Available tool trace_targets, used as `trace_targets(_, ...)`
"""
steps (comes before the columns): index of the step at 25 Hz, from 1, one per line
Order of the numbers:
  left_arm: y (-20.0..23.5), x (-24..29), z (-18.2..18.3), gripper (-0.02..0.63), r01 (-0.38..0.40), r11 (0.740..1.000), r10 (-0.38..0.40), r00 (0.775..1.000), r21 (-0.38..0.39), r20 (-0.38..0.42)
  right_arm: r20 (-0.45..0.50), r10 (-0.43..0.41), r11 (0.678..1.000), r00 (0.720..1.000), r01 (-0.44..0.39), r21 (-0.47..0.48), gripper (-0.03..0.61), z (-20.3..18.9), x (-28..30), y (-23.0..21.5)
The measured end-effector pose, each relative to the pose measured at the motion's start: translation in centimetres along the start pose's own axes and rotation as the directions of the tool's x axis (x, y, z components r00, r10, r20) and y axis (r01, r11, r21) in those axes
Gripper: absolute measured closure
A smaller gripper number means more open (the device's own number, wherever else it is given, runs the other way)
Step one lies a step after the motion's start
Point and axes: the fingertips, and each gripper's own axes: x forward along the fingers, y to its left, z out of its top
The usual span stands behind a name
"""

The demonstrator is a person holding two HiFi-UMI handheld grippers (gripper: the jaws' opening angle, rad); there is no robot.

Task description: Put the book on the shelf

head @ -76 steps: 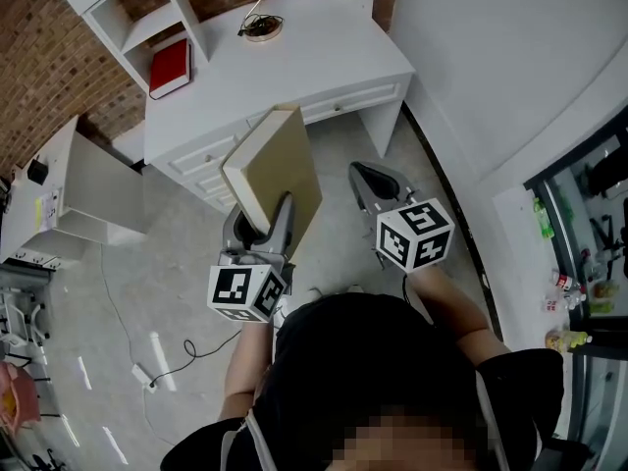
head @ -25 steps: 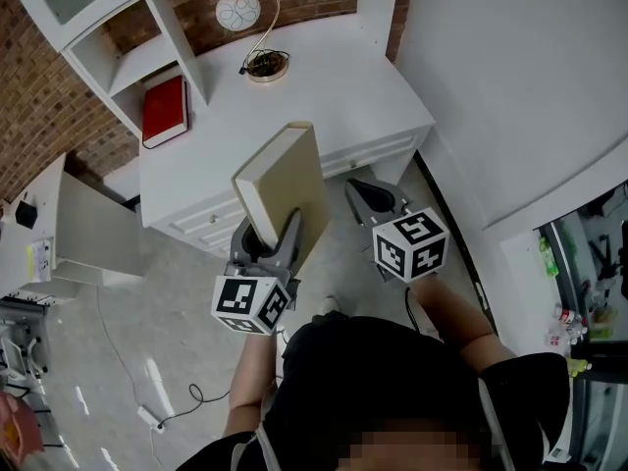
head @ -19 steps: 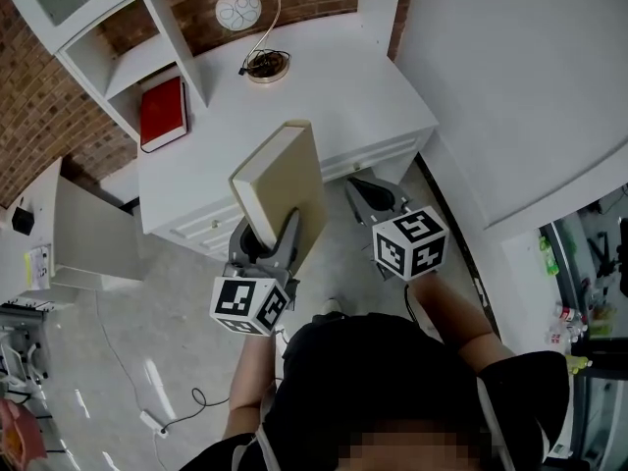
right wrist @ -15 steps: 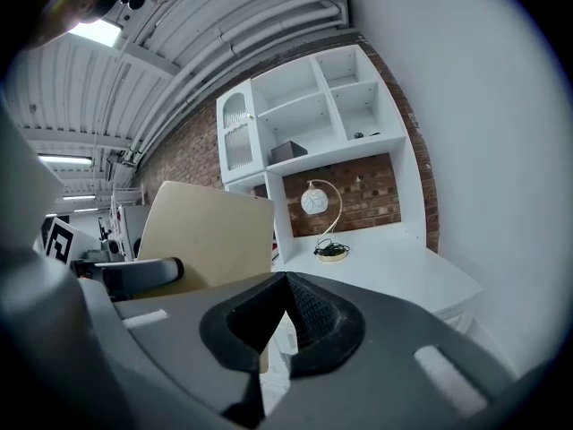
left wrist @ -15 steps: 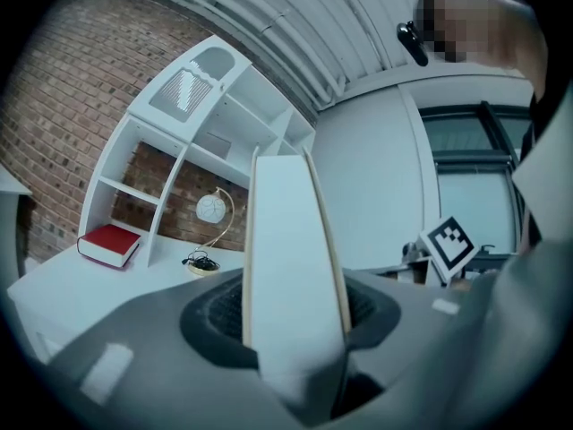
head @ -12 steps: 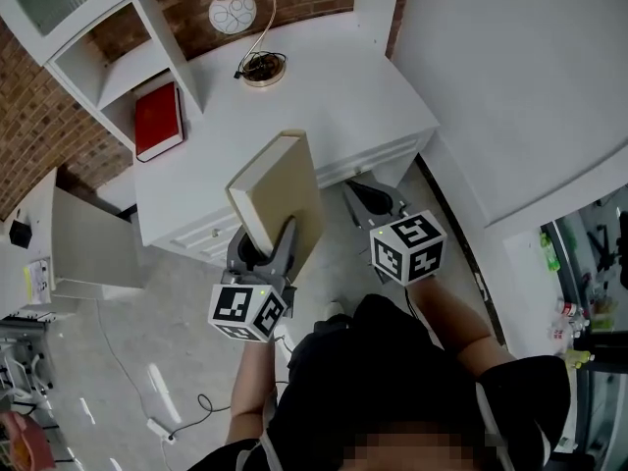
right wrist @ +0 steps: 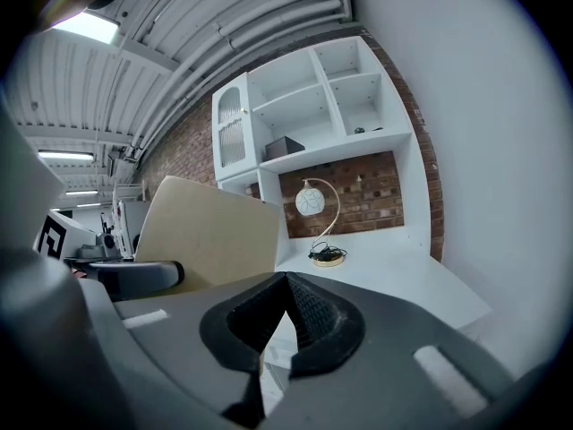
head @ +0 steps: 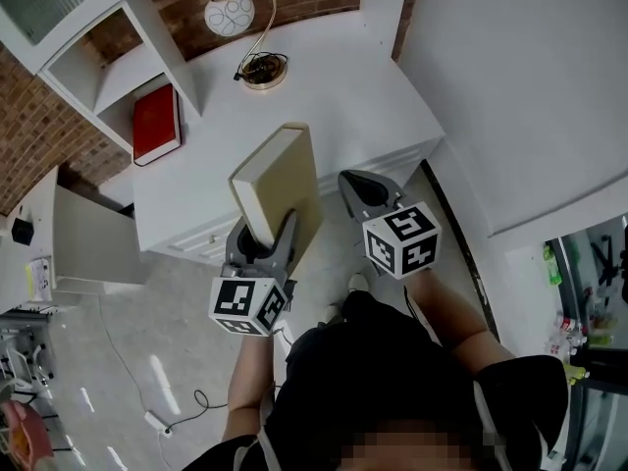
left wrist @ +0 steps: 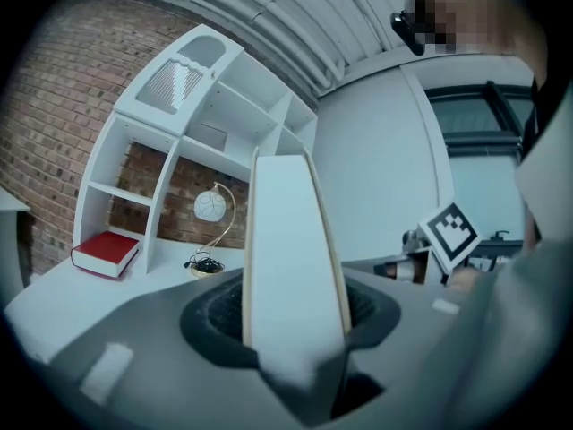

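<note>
Head view – left gripper point(head: 265, 240), clamped on the book point(head: 281, 186), has crept closer to the desk point(head: 343, 86); right gripper point(head: 355, 183) is closed, empty – shelf point(head: 116, 78) next, I'd say.

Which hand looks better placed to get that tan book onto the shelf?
Left. The left gripper is already clamped on the tan book, and the shelf holding the red book lies on its side. The right gripper is shut and empty.
</note>
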Motion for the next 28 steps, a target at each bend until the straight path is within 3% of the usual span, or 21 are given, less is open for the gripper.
trace_targets(5, -0.4, 3.2, 1.6, 0.41, -0.017, 1.0, 0.017, 0.999, -0.006, 0.029, 0.013, 0.017, 1.0, 1.0, -0.017, -0.01, 0.58, 1.6, 0.8, -3.0)
trace_targets(16, -1.9, 9.0, 3.7, 0.41, -0.058, 0.996, 0.054, 0.997, 0.068, 0.051, 0.043, 0.067, 0.997, 0.997, -0.065, -0.039, 0.58, 4.5, 2.9, -7.9)
trace_targets(28, -1.9, 11.6, 5.4, 0.41, -0.11, 0.99, 0.104, 0.992, 0.089, 0.068, 0.052, 0.133, 0.989, 0.99, -0.129, -0.07, 0.58, 6.4, 4.6, -9.7)
